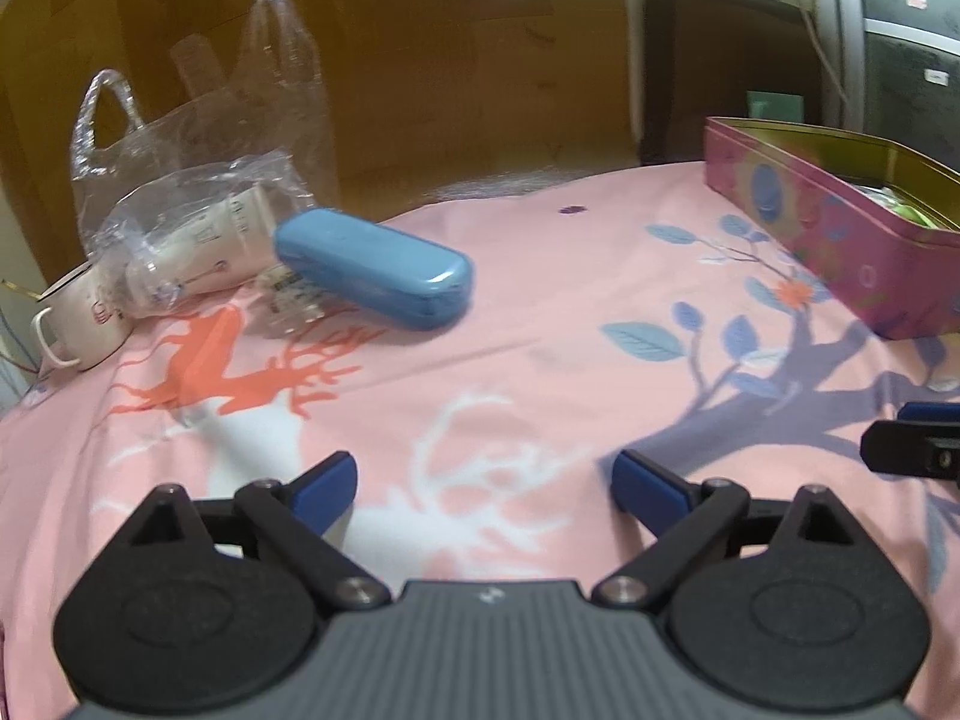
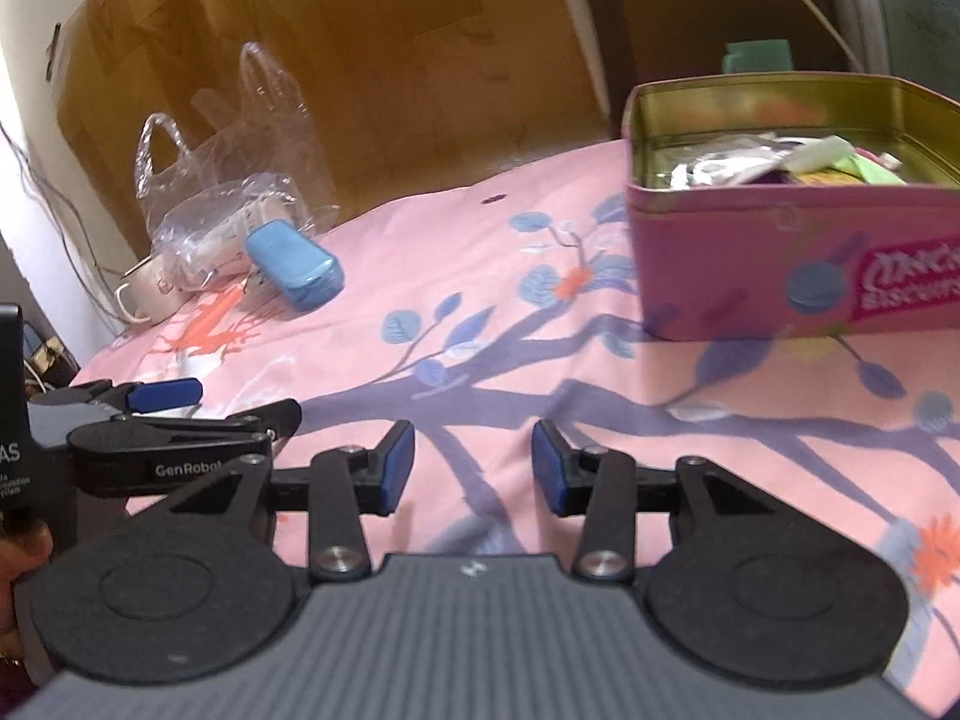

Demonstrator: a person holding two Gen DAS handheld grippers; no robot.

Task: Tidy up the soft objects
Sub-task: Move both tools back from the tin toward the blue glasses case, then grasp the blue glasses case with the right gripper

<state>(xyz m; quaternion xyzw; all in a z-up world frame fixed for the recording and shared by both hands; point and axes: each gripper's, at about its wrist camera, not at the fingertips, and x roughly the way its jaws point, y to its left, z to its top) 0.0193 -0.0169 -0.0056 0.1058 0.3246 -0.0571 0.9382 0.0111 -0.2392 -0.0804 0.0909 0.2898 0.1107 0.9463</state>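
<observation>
A clear plastic bag (image 1: 198, 180) with a white roll inside lies at the far left of the pink bedspread (image 1: 510, 312), also seen as the bag (image 2: 222, 210) in the right wrist view. A blue hard case (image 1: 375, 267) rests beside it, the same case (image 2: 294, 264). My left gripper (image 1: 483, 483) hovers over the cloth, open wide, nothing between its fingers. My right gripper (image 2: 474, 465) is open at a narrower gap, also empty. The left gripper (image 2: 162, 414) shows from the side at the left edge of the right wrist view.
A pink biscuit tin (image 2: 780, 258) with a gold inside holds several small packets; it stands at the right, the same tin (image 1: 840, 222). A white mug (image 1: 78, 318) sits at the bed's left edge. Brown cardboard (image 1: 390, 60) stands behind the bed.
</observation>
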